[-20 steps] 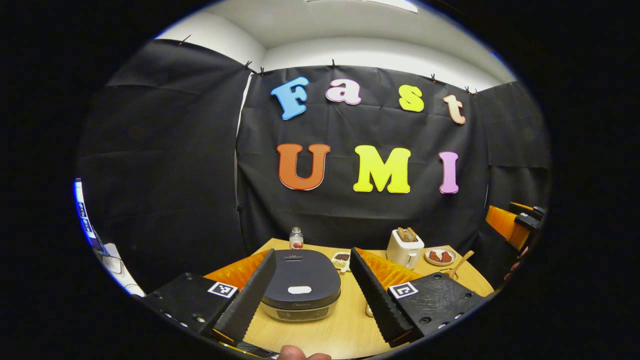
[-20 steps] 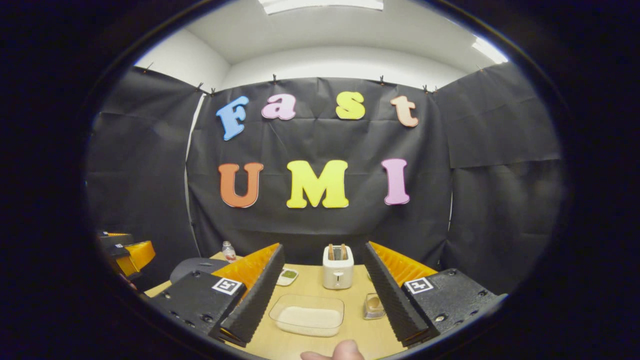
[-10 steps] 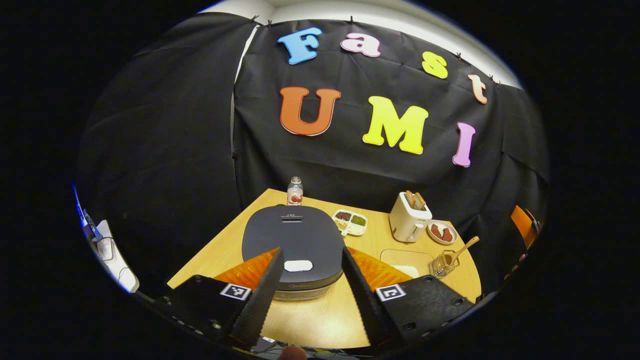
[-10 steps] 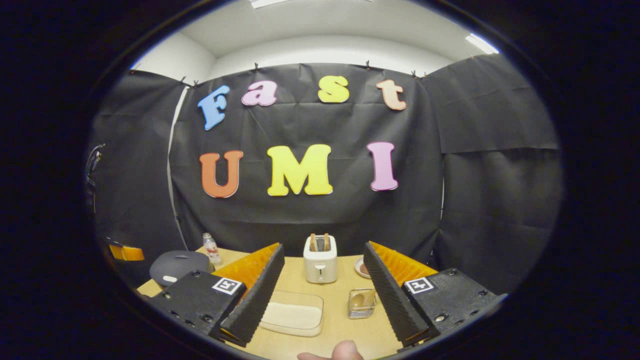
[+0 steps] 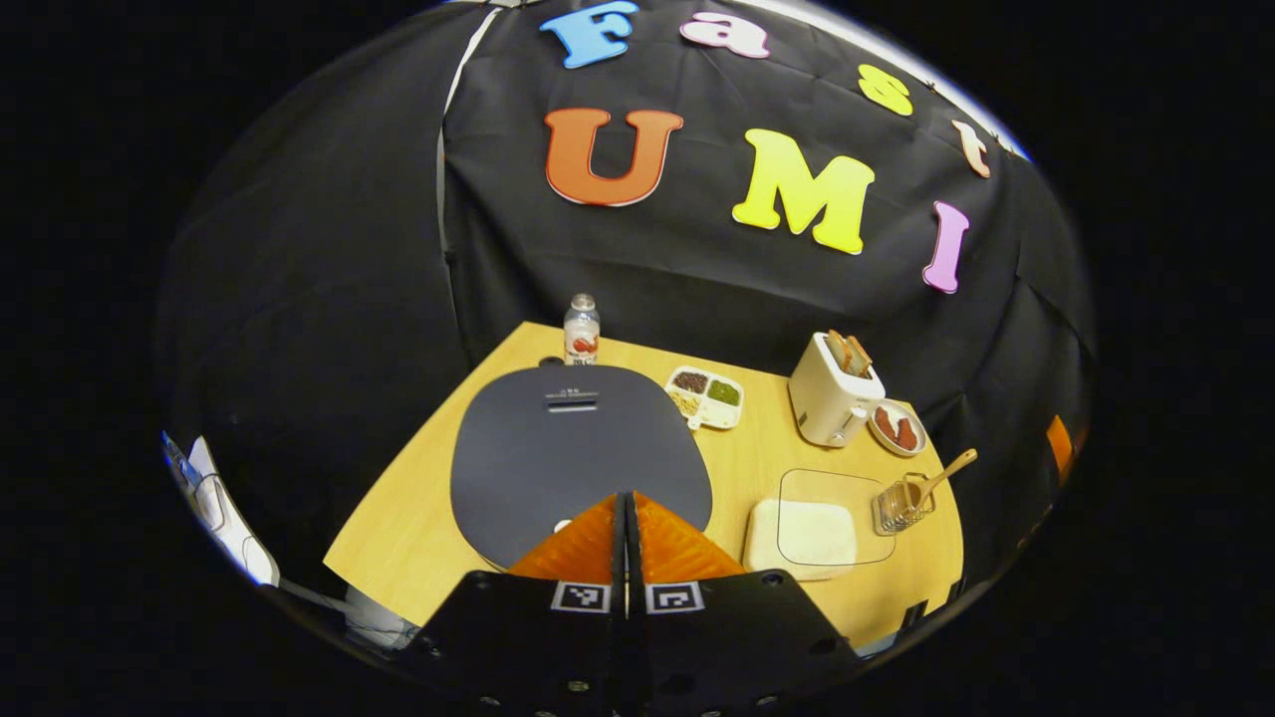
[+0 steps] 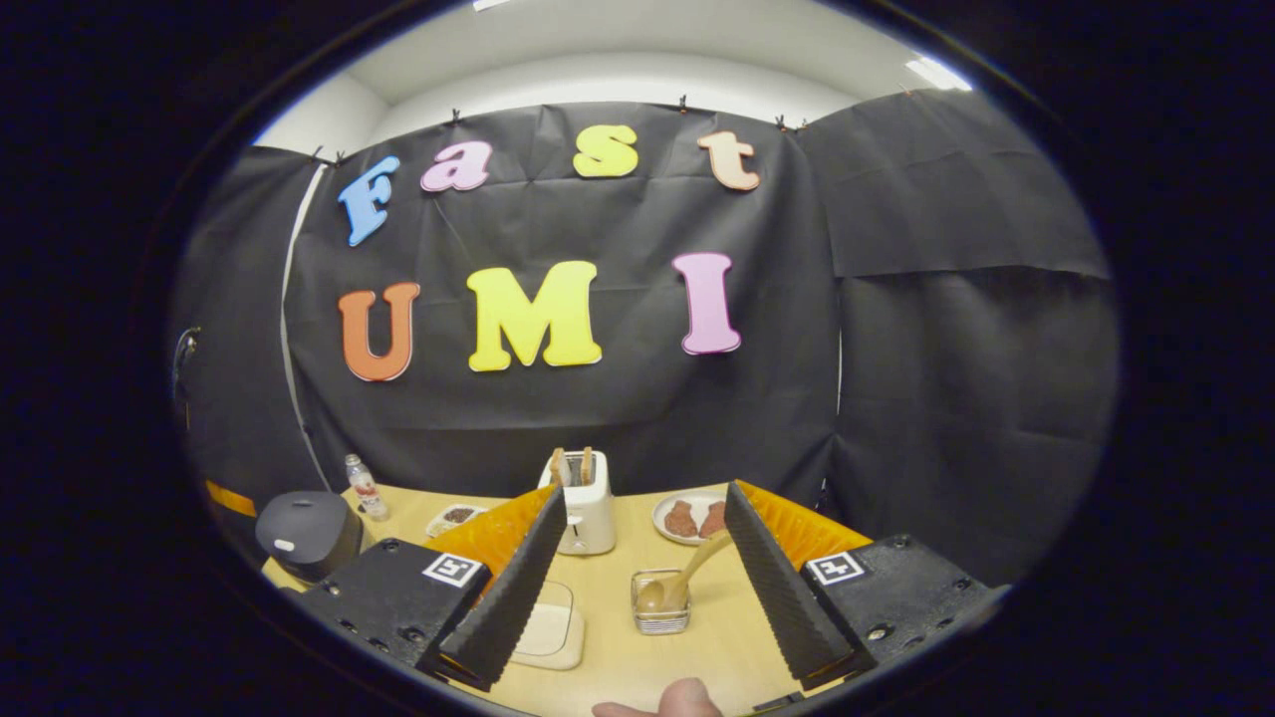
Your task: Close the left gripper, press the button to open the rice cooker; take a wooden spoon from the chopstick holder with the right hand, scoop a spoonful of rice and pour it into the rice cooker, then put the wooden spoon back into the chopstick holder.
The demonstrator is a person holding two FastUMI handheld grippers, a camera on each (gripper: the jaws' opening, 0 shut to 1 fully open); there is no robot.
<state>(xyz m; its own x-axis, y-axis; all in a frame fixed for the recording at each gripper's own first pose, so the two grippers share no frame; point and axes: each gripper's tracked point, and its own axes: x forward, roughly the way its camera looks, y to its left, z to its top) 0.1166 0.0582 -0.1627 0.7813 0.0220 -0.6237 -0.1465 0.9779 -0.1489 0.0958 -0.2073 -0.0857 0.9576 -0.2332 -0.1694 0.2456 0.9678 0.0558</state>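
Observation:
The dark grey rice cooker stands closed on the wooden table, its lid flat. My left gripper hovers over the cooker's front edge with its fingers pressed together, holding nothing. A sliver of the white lid button peeks out beside them. A wire chopstick holder holds the wooden spoon, handle leaning right. My right gripper is open, and the chopstick holder with the wooden spoon sits between its fingers, farther off. A clear container of rice lies left of the holder.
A white toaster with bread, a plate of red food, a divided dish and a small bottle line the table's back. In the right gripper view the rice cooker is far left and a thumb shows at the bottom.
My left gripper went from open to shut while rising and tilting down over the cooker. The right gripper swung right, bringing the chopstick holder between its fingers.

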